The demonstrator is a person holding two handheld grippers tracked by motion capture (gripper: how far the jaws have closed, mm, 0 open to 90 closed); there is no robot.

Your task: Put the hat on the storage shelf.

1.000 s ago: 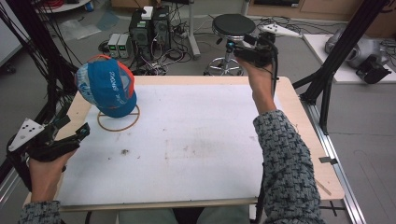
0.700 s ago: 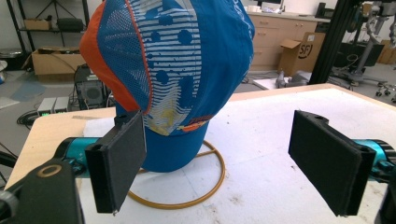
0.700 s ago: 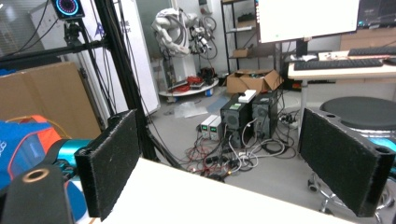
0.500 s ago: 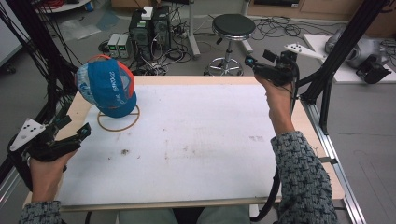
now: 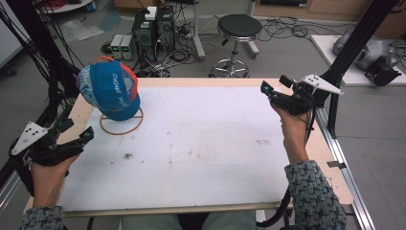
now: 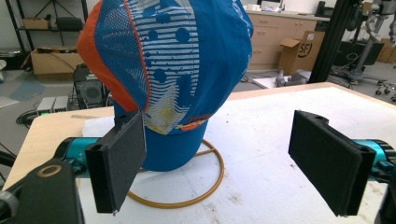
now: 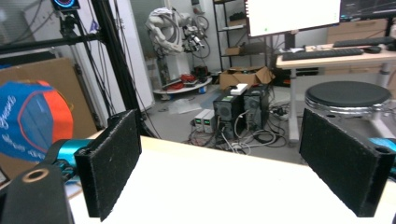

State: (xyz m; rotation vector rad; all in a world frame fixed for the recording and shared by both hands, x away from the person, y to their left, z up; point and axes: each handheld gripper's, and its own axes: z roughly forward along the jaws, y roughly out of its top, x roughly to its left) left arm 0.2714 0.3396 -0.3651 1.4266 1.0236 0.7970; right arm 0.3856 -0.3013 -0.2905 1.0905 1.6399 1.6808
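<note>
Honestly, the blue-and-orange cap looked precarious, perched on a thin ring-footed wire stand near the table's far left corner. I held my left gripper at the left edge, jaws wide apart and empty, aimed at the cap. My right gripper hovered by the far right corner, likewise spread and holding nothing. I judged that a clumsy approach could knock the light stand over or drag the cap off crooked.
</note>
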